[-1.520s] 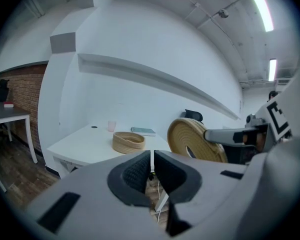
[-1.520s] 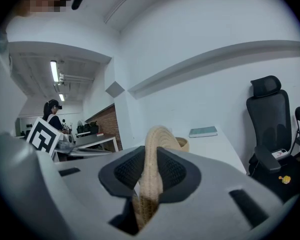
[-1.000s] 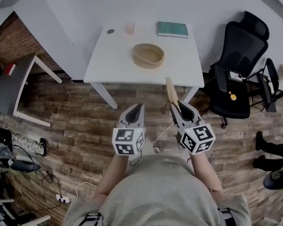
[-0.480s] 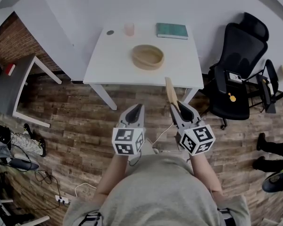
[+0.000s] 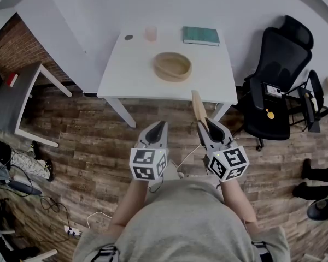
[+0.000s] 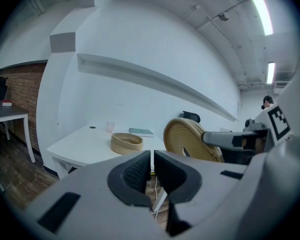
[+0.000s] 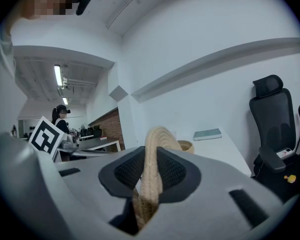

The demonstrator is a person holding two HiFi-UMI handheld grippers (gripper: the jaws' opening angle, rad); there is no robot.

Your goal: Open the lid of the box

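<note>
Lid (image 5: 197, 106) is basically off: my right gripper (image 5: 206, 125) is clamped on its woven rim, holding it on edge, well apart from the white table (image 5: 123, 70). Round box (image 5: 172, 66) sits open up there. Left gripper (image 5: 160, 125) is pinched closed on nothing. I reckon only setting the lid down is left.

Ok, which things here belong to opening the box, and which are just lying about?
Job in hand: woven box, open on the table; its woven lid, clamped in the right gripper; left gripper, shut and empty.
Lying about: pink cup, green book, small dark disc, office chair.
</note>
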